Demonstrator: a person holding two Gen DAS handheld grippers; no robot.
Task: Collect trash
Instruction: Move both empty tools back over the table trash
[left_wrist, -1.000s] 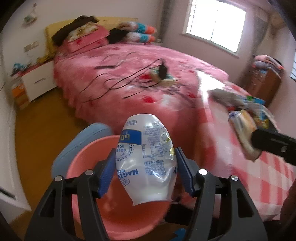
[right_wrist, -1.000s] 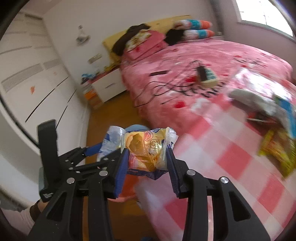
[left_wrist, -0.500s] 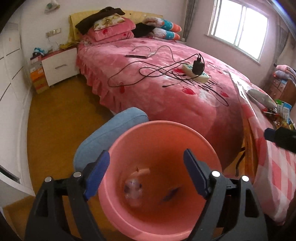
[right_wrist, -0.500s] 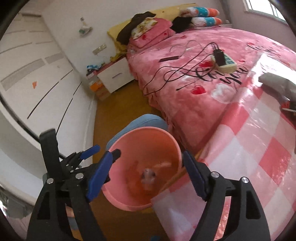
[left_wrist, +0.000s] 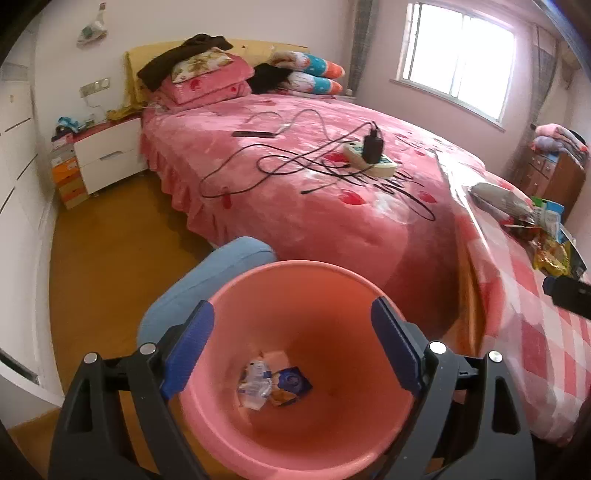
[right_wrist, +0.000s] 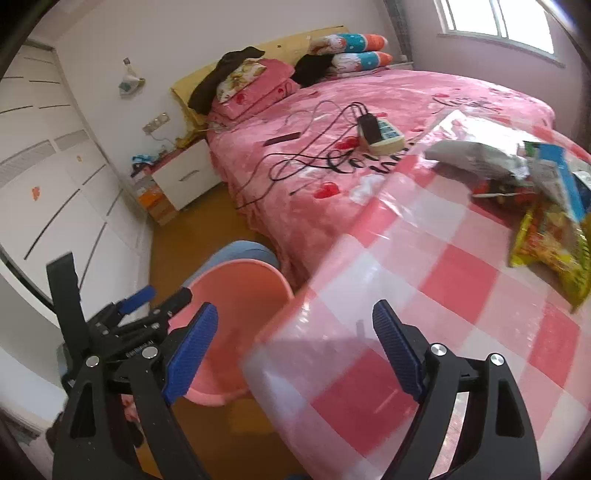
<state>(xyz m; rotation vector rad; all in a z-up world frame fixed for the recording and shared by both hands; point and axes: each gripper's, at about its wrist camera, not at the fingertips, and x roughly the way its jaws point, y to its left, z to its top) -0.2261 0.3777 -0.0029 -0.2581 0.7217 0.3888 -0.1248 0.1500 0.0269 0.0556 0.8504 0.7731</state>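
Trash (left_wrist: 275, 382) now at bottom of pink bin (left_wrist: 295, 269), dropped a second ago. Left gripper (left_wrist: 291, 347), right gripper (right_wrist: 293, 349): jaws opening, empty. More wrappers (right_wrist: 546, 236) wait near table's far right edge.

I see a pink-covered bed (left_wrist: 295, 177) mid-frame, white nightstand (left_wrist: 109, 155) at left, bright window (left_wrist: 456, 61) upper right, wooden floor (left_wrist: 110, 251) lower left.

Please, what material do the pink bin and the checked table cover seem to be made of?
The pink bin looks like moulded plastic with a smooth, slightly matte finish: thin even rim, uniform colour, soft highlights. The checked table cover seems a glossy plastic sheet, perhaps vinyl or oilcloth: it shows strong window glare and its hanging edge looks slightly see-through.
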